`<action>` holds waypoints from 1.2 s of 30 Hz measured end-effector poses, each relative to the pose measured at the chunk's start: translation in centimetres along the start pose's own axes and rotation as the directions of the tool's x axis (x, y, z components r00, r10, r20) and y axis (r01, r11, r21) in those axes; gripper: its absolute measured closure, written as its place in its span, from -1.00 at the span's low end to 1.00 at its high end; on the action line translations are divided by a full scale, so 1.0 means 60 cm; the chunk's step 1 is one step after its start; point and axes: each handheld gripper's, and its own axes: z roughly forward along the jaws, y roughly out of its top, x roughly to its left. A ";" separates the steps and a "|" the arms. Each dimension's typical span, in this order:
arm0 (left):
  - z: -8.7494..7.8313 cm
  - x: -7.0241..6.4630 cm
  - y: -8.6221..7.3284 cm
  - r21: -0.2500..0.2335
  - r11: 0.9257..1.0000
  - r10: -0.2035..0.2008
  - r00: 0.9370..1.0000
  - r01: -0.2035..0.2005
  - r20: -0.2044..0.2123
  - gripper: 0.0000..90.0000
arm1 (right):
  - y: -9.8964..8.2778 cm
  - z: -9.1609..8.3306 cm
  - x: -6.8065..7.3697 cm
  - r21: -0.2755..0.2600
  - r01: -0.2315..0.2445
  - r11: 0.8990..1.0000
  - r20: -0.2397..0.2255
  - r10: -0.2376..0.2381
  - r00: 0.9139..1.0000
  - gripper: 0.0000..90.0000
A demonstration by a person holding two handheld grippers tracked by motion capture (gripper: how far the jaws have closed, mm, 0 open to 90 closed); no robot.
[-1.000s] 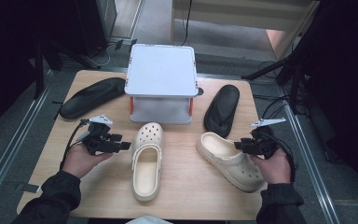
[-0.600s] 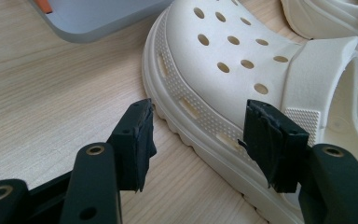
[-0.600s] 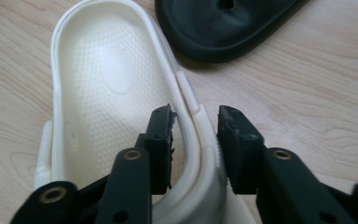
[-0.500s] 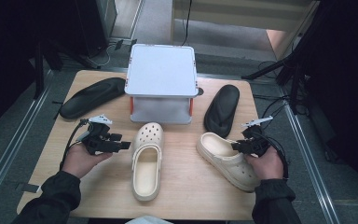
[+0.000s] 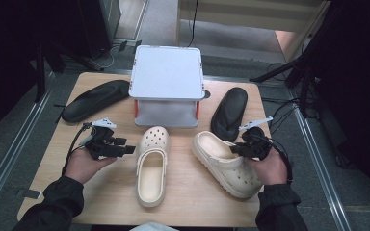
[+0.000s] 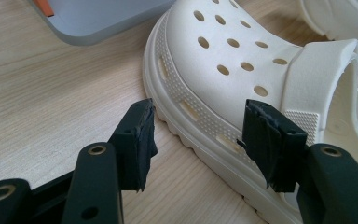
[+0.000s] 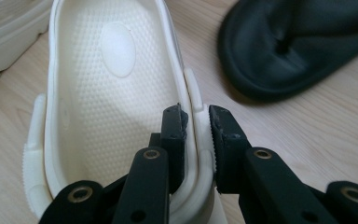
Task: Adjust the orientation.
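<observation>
Two cream clogs lie on the wooden table (image 5: 183,207). My right gripper (image 5: 234,150) (image 7: 196,122) has just been closing; its jaws straddle the right clog's (image 5: 224,161) (image 7: 112,88) side wall near the heel, and the pads press on it from both sides. My left gripper (image 5: 127,147) (image 6: 198,135) is open, held low just left of the left clog (image 5: 151,166) (image 6: 223,56). The clog's ribbed sole edge lies just beyond its fingertips, apart from them.
A grey box-like stand (image 5: 167,77) sits at the table's back middle. A black flip-flop (image 5: 229,111) (image 7: 303,42) lies behind the right clog. A long black insole (image 5: 95,100) lies at the back left.
My right gripper has slid left onto the right clog's heel side, and its jaws have closed on the side wall. The left hand has kept still.
</observation>
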 end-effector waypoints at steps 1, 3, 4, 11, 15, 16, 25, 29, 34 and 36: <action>-0.001 0.000 0.000 -0.003 1.000 0.000 1.000 0.000 -0.001 -0.01 | 0.009 0.006 0.012 0.010 0.030 0.999 -0.010 -0.030 1.000 0.74; -0.002 0.000 0.000 -0.005 1.000 -0.002 1.000 0.002 0.002 -0.01 | 0.016 0.016 0.020 0.013 0.047 0.999 -0.014 -0.047 0.999 0.74; -0.002 0.000 0.000 -0.007 1.000 -0.002 1.000 0.002 0.003 0.00 | 0.020 0.021 0.025 0.017 0.047 0.999 -0.013 -0.047 0.999 0.74; -0.005 0.001 0.000 -0.013 1.000 -0.002 1.000 0.002 0.003 0.00 | 0.036 0.048 0.045 0.035 0.084 0.996 -0.031 -0.083 0.996 0.72; -0.004 0.000 0.000 -0.009 1.000 0.004 1.000 -0.004 0.001 0.00 | 0.039 0.058 0.046 0.033 0.074 0.997 -0.044 -0.073 0.996 0.66; -0.004 0.000 0.000 -0.009 1.000 0.005 1.000 -0.005 0.000 0.00 | 0.039 0.059 0.047 0.031 0.077 0.997 -0.046 -0.076 0.996 0.64; -0.005 0.000 0.000 -0.010 1.000 0.005 1.000 -0.005 -0.001 0.01 | 0.044 0.032 0.045 -0.079 0.032 0.996 -0.064 -0.037 0.997 0.42; -0.005 0.001 0.000 -0.016 1.000 -0.001 1.000 0.001 0.001 0.03 | 0.040 0.001 0.046 -0.155 -0.003 0.988 -0.100 -0.013 0.995 0.65; -0.007 0.000 0.000 -0.019 1.000 0.001 1.000 -0.001 -0.001 0.04 | 0.024 -0.025 0.060 -0.199 0.000 0.980 -0.098 -0.020 0.995 0.88; -0.008 0.000 0.000 -0.020 1.000 0.000 1.000 0.000 0.004 0.09 | 0.003 -0.037 0.071 -0.218 0.004 0.976 -0.103 -0.027 0.994 1.00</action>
